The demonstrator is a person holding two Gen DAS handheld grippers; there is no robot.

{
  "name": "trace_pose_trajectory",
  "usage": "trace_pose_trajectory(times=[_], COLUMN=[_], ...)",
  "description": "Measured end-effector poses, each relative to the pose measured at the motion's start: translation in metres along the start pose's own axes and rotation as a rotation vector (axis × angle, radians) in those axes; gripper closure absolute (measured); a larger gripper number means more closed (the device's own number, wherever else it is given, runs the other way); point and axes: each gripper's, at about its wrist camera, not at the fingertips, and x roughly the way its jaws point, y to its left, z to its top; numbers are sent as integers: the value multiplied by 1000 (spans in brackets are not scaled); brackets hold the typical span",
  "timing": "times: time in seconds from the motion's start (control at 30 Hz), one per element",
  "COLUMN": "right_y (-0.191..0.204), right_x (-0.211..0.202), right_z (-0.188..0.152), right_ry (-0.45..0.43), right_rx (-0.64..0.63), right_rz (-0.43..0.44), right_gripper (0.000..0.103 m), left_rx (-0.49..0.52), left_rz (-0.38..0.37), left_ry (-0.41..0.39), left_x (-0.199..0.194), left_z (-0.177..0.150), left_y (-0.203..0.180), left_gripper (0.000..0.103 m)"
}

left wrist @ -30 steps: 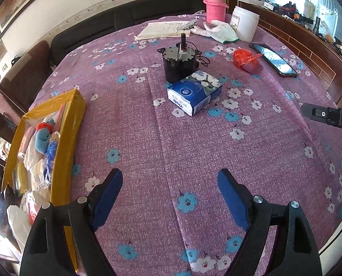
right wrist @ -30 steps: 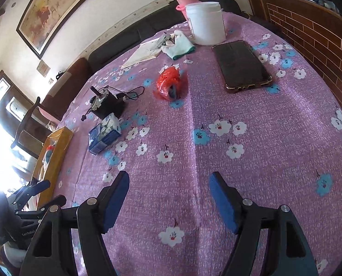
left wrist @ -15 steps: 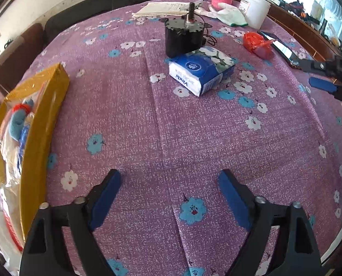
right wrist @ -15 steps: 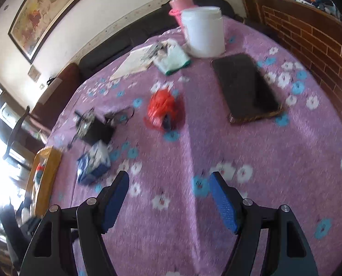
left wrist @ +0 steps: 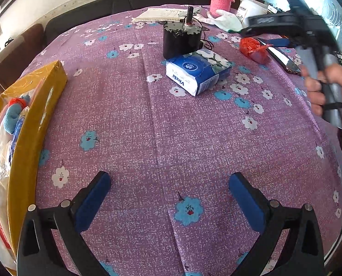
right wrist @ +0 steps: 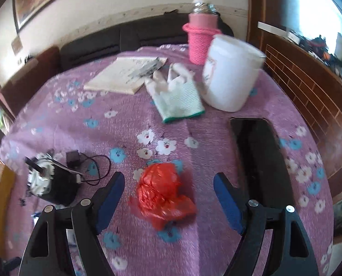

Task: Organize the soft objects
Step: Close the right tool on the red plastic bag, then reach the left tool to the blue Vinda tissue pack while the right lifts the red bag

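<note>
The right tool [right wrist: 168,197] has just been opening; its jaws stand apart around the red plastic bag [right wrist: 161,194] on the table [right wrist: 129,135], pads clear of it. The left tool [left wrist: 169,194], also just opening, holds nothing; the tissue pack [left wrist: 197,72] lies at its 12 o'clock.

In the left wrist view the yellow box [left wrist: 36,105] runs off the left edge, its soft contents only partly seen. The hand [left wrist: 332,96] gripping the right claw's handle is blurred and cropped; the phone [left wrist: 283,59] lies partly behind it
</note>
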Motion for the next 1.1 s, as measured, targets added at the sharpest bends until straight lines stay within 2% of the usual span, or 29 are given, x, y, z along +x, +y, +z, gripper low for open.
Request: trace_pose_trajectory(times=[0.07,0.13,0.17,0.33,0.5,0.63,0.73,0.77,0.83,0.87,0.97,1.1], right_y=[10,14,11,2,-2,-3,-7,-8,-9,-7,-4,-6], right_x=[14,24,26,12,-22,-42,-42,-42,-43,-44,-45,-43], right_z=[0,-2,-5,-25,-66,-92,-98,-99,-105,-107,-108,-104], right_ry=[30,59,76,93,132,121,70,52,6,-7,-9,-7], right_rx=[-51,-67,-48,-17,-47,-28,40,59,74,70,56,62], right_rz=[-42,-48,-34,8,68,107,152,174,211,204,205,230], right_gripper=[21,39,62,62,61,57,47,40,32,31,28,26], left_rx=[0,0,0,0,1,4,19,32,64,78,150,201], left_rz=[0,0,0,0,1,0,-12,-20,-66,-70,18,19], left_ry=[0,0,0,-1,-1,-1,7,18,35,20,-55,-95], left_x=[0,0,0,-1,-1,0,0,-1,-5,-9,-17,2], left_z=[0,0,0,-1,-1,-1,-1,-2,0,3,25,65], left_y=[0,0,0,0,0,0,-1,-2,-7,-9,-19,-26], left_gripper=[0,0,0,0,0,0,0,0,0,0,0,0])
